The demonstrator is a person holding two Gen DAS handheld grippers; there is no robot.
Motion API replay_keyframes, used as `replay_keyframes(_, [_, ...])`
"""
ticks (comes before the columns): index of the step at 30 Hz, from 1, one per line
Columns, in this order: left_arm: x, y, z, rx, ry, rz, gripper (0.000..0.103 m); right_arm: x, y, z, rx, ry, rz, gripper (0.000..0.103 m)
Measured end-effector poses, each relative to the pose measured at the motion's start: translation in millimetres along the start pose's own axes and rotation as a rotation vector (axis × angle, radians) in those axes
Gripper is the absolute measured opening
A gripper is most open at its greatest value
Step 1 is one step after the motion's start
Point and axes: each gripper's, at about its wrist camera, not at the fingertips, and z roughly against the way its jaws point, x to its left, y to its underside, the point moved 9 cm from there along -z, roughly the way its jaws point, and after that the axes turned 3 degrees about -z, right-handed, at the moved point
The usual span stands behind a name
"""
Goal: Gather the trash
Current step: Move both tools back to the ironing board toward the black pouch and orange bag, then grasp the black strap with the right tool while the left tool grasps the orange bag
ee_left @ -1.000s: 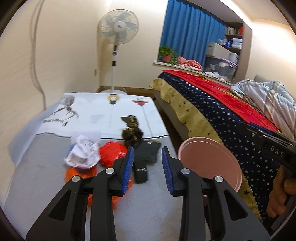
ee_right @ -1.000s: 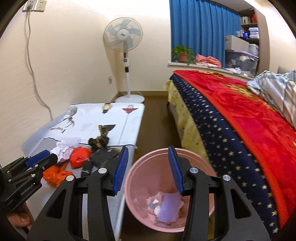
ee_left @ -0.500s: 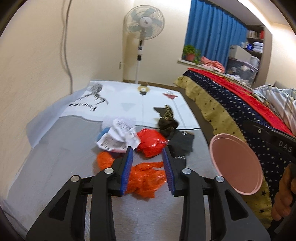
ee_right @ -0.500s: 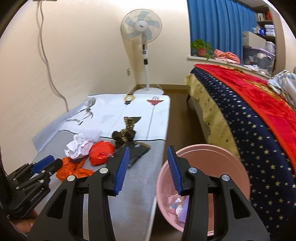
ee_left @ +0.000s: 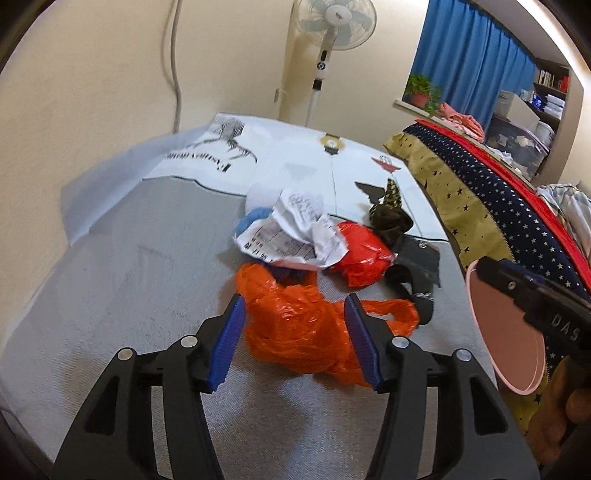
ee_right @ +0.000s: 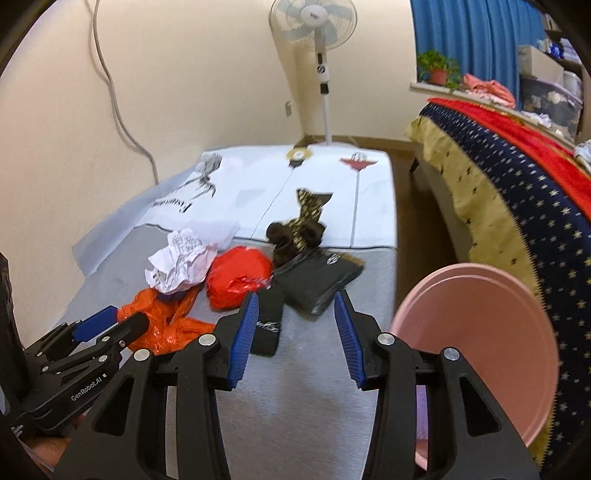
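A pile of trash lies on the grey mattress (ee_left: 110, 295): an orange plastic bag (ee_left: 303, 325), a red plastic bag (ee_left: 360, 254), crumpled white paper (ee_left: 295, 229) and a black bag (ee_right: 317, 275). My left gripper (ee_left: 293, 341) is open, its blue pads on either side of the orange bag, close above it. My right gripper (ee_right: 295, 332) is open and empty, just short of the black bag. The pink bin (ee_right: 491, 325) stands to the right of the mattress, beside the bed. The left gripper (ee_right: 107, 325) also shows in the right wrist view.
A dark brown and gold wrapper (ee_right: 299, 229) lies behind the black bag. A white printed sheet (ee_left: 288, 162) covers the far end of the mattress. A bed with a starred blue and red cover (ee_right: 517, 184) runs along the right. A standing fan (ee_right: 317, 33) is by the wall.
My left gripper moved left and down onto the orange bag and opened wider. My right gripper swung left from over the pink bin to the black bag.
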Motion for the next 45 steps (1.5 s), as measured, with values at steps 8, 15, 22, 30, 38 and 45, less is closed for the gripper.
replay_keyframes(8, [-1.2, 6.1, -12.8, 0.043, 0.038, -0.001, 0.045, 16.5, 14.8, -38.6, 0.085, -0.035, -0.007, 0.045])
replay_keyframes(15, [0.1, 2.1, -13.5, 0.042, 0.037, -0.002, 0.039, 20.8, 24.4, -55.3, 0.137, -0.04, -0.016, 0.045])
replay_keyframes(22, [1.0, 0.5, -12.0, 0.042, 0.032, -0.003, 0.038, 24.4, 30.7, -60.9, 0.162, -0.044, 0.004, 0.026])
replay_keyframes(30, [-3.9, -6.5, -6.1, 0.02, 0.036, -0.016, 0.037, 23.3, 20.4, -38.4, 0.103, -0.024, 0.037, 0.026])
replay_keyframes(38, [-10.8, -10.1, 8.9, -0.01, 0.04, -0.031, 0.037, 17.0, 14.9, -7.4, 0.054, -0.006, 0.044, 0.026])
replay_keyframes(45, [-17.6, -15.9, 28.0, -0.047, 0.053, -0.047, 0.037, 8.1, 10.4, 21.3, 0.01, 0.006, 0.036, 0.026])
